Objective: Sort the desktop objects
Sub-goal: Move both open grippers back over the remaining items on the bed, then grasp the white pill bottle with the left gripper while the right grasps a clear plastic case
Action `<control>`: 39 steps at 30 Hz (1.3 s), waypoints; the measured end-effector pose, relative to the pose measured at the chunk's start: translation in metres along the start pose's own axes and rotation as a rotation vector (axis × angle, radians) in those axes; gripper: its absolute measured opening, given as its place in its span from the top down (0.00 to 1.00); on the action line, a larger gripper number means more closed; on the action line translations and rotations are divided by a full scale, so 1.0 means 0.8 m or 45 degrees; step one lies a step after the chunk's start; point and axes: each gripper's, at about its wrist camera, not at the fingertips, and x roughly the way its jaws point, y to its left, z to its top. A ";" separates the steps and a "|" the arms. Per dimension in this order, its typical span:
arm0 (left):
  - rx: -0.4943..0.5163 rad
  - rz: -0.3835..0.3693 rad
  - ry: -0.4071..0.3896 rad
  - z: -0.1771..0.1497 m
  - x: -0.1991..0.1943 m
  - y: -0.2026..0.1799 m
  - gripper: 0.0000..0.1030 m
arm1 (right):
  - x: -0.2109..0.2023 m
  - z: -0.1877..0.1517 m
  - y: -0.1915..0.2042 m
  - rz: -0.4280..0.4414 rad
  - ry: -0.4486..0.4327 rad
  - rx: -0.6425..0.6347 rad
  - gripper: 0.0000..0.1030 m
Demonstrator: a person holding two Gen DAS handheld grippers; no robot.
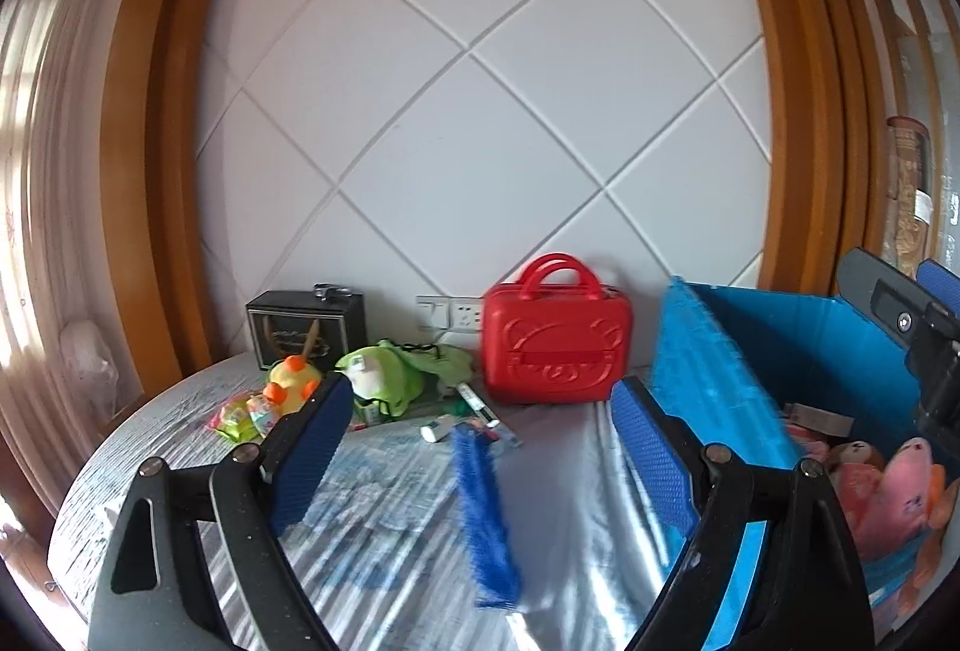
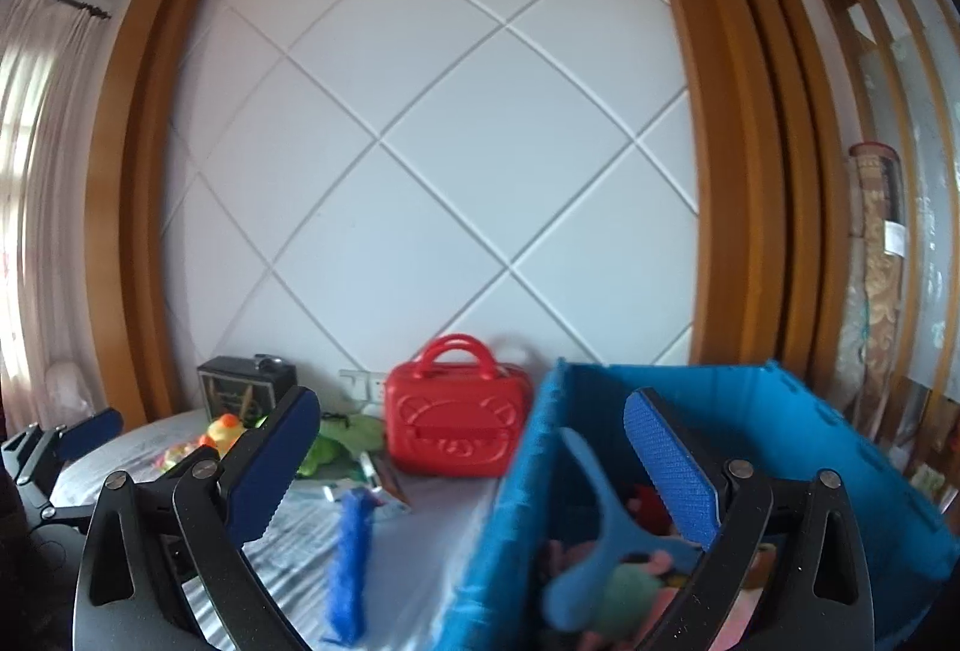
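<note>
A round bench covered with a shiny grey striped cloth is seen, and on it a red hard plastic case with two handles and a bear face stands against the white panelled wall. In front of this red case a long fuzzy blue strip lies flat on the cloth, touched by nothing. Between the red case and the strip, a small white tube and some flat packets are lying. To the left of the red case a green soft toy, a yellow plush toy with orange spots and a dark box with a clip on top are found. Just to the right of the red case a blue fabric storage box is standing open, and pink plush toys are seen inside it. The left tool is held wide over the cloth, with nothing between its blue pads. The right tool is also wide and empty, above the near wall of the blue box; a blurred blue flat piece is seen below it, and what it is cannot be told.
</note>
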 end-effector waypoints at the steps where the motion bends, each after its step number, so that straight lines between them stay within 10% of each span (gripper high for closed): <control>1: -0.006 0.010 0.003 -0.001 0.008 0.019 0.14 | 0.009 0.000 0.018 0.005 0.009 -0.007 0.00; 11: 0.038 0.140 0.137 -0.023 0.114 0.212 0.14 | 0.137 -0.027 0.159 -0.040 0.220 0.013 0.00; 25: -0.117 0.315 0.406 -0.092 0.274 0.377 0.14 | 0.318 -0.105 0.226 -0.040 0.552 0.002 0.00; 32: -0.091 0.223 0.538 -0.128 0.382 0.359 0.21 | 0.417 -0.154 0.233 -0.028 0.681 -0.011 0.03; 39: 0.050 -0.037 0.622 -0.155 0.494 0.255 0.24 | 0.497 -0.223 0.192 -0.128 0.853 -0.008 0.41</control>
